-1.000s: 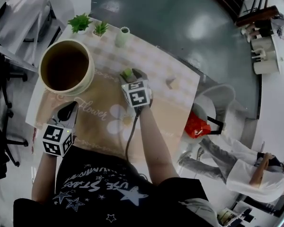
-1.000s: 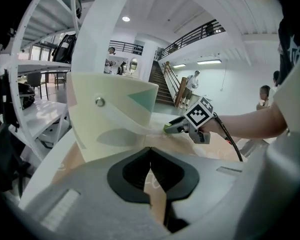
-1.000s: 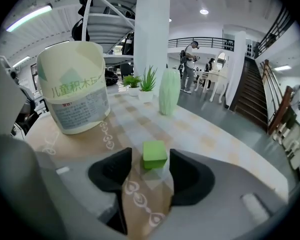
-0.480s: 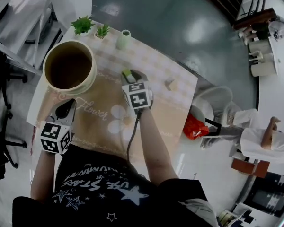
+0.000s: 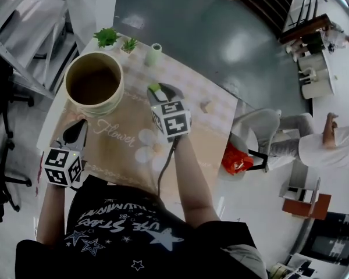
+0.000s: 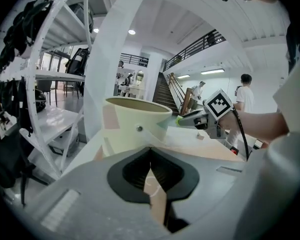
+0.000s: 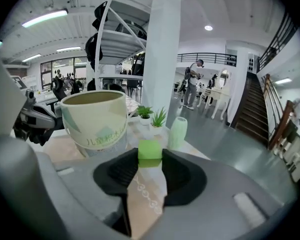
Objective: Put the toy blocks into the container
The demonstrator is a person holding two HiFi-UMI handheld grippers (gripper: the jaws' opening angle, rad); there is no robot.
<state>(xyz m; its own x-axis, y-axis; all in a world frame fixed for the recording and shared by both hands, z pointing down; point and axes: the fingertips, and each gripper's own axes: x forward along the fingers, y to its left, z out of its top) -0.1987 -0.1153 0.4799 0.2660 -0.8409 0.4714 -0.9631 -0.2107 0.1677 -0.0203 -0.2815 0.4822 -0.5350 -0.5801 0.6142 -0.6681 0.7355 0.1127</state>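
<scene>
At the near left edge of the table the left gripper hovers low, its jaws brought together at the tips with nothing between them. Further in, near the middle of the table, the right gripper has its jaws set narrow – they have just been closing – and they are clamped on a green block, a small cube pinched at the very tips. The cube is held over the tan mat with the white flower print. Just left of the cube and a little farther off stands the bucket, cream-coloured, upright, its wide mouth facing up. The cube is near the bucket's right side but apart from it, and not over the mouth. Off to the right, well apart from both grippers, a small pale block lies on the checked cloth. Along the far left edge – beyond the bucket – two potted plants and a pale green vase stand in a row
</scene>
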